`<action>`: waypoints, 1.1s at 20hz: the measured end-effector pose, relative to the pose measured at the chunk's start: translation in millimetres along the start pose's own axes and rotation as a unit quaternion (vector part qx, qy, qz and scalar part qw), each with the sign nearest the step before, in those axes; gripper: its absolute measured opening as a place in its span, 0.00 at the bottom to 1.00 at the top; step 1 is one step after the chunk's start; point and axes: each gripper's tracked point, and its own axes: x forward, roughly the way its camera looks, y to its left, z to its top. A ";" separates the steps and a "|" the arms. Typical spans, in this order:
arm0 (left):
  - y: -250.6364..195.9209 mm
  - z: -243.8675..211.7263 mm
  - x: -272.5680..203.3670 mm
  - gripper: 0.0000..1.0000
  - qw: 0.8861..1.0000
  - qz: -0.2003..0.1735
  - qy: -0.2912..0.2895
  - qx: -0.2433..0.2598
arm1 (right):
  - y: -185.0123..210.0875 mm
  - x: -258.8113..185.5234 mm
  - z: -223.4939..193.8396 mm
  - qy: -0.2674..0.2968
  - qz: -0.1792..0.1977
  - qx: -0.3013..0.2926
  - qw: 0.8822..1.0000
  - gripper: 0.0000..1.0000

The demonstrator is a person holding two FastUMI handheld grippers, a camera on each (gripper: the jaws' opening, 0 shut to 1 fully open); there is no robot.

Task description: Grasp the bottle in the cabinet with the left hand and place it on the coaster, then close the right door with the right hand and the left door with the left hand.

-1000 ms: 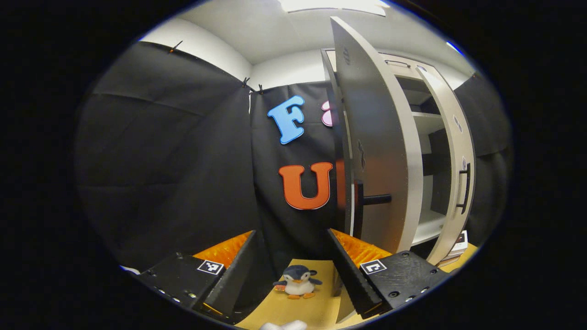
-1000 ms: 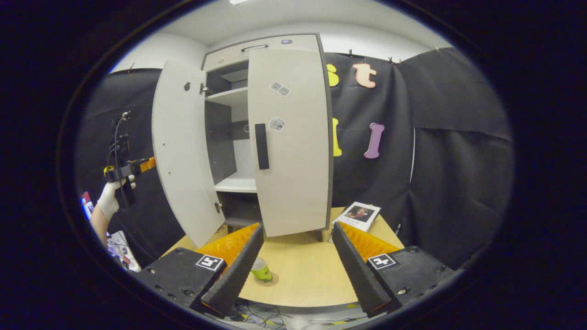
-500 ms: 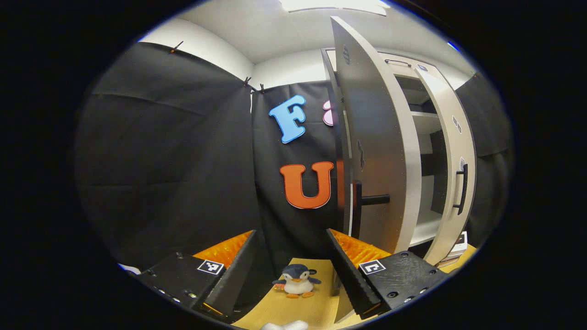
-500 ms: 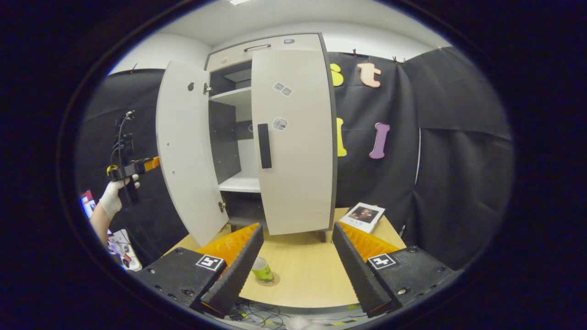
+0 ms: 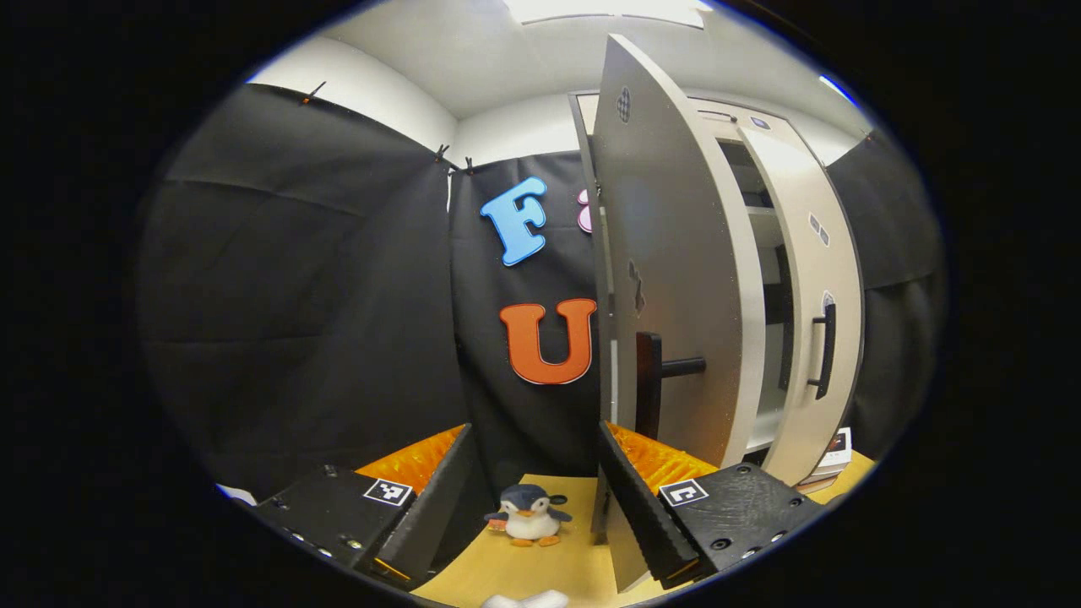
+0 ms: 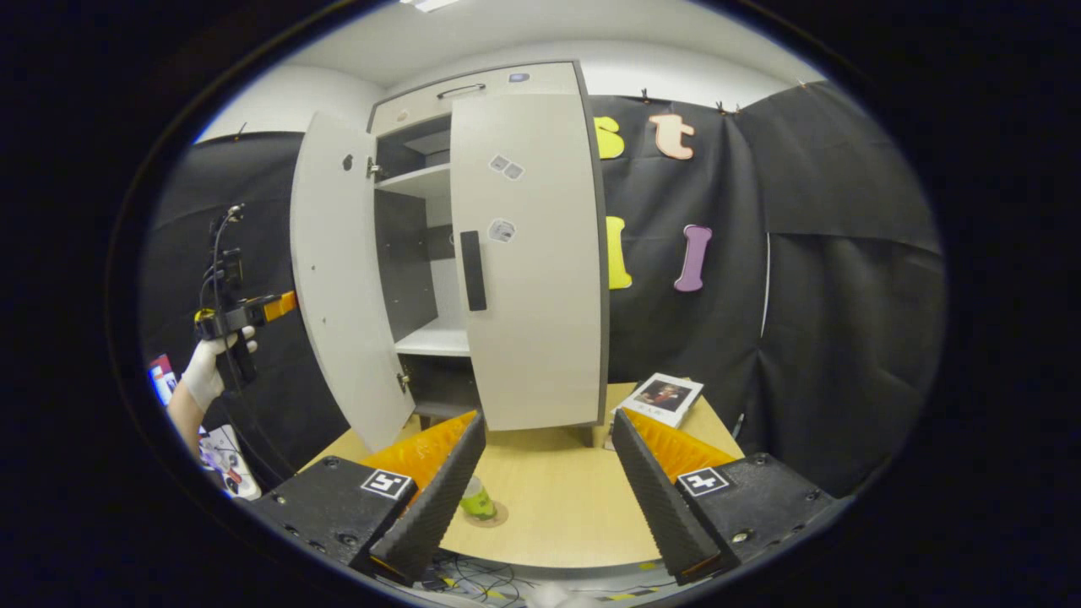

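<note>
In the right gripper view, the green bottle (image 6: 477, 498) stands on a round coaster (image 6: 491, 514) on the wooden table (image 6: 566, 507), partly behind my right gripper's left finger. The right gripper (image 6: 545, 490) is open and empty, well back from the cabinet. The right door (image 6: 528, 253) looks shut or nearly so. The left door (image 6: 346, 270) stands open. A gloved hand holds my left gripper (image 6: 280, 304) at that door's outer face. In the left gripper view, the left gripper (image 5: 536, 498) is open, its right finger by the left door (image 5: 667, 279) near the handle (image 5: 650, 384).
A plush penguin (image 5: 528, 515) sits on the table between the left gripper's fingers, farther off. A book (image 6: 667, 397) lies on the table right of the cabinet. The cabinet's shelves (image 6: 435, 338) look bare through the gap. Cables hang below the table's front edge.
The left door has swung a little toward the cabinet, with the left gripper following against its outer side. The right gripper has shifted only slightly. The bottle has stayed put.
</note>
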 end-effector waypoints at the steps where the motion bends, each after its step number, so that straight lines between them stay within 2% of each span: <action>1: -6.1 0.7 -0.8 0.90 1.000 -0.002 -0.002 0.002 | -1.8 -1.1 0.4 0.000 -0.001 -0.001 1.000 0.99; 4: -26.7 1.8 -1.1 0.90 1.000 -0.020 -0.007 0.003 | -8.1 -2.3 -0.2 0.001 -0.005 -0.001 1.000 0.99; 5: -34.8 1.7 0.1 0.95 1.000 -0.030 -0.004 -0.001 | -8.4 -1.8 -1.8 0.003 -0.005 0.001 1.000 1.00; 6: -42.6 1.5 0.2 0.90 0.999 -0.040 -0.002 -0.006 | -8.6 -1.8 -2.5 0.004 -0.005 0.002 1.000 1.00; 10: -75.8 2.1 4.0 0.90 0.997 -0.072 0.003 -0.008 | -8.2 -2.4 -2.3 0.004 -0.003 0.000 1.000 0.97; 12: -87.0 3.7 2.0 0.94 0.996 -0.083 0.001 -0.013 | -8.8 -5.8 -0.9 0.001 -0.005 0.000 1.000 1.00; 13: -92.7 3.9 2.3 0.97 0.996 -0.087 0.002 -0.017 | -9.4 -8.2 -0.2 -0.002 -0.007 0.001 1.000 1.00; 17: -106.5 7.2 0.1 0.96 0.995 -0.100 -0.001 -0.008 | -9.8 -15.1 -0.4 -0.006 -0.015 0.003 1.000 0.97; 18: -106.8 5.7 -0.5 0.96 0.995 -0.101 0.000 -0.006 | -9.3 -16.0 -0.8 -0.006 -0.015 0.004 1.000 1.00; 22: -109.7 -4.7 -14.4 0.95 0.994 -0.103 0.017 -0.006 | -7.7 -15.2 0.5 -0.009 -0.014 0.003 1.000 0.99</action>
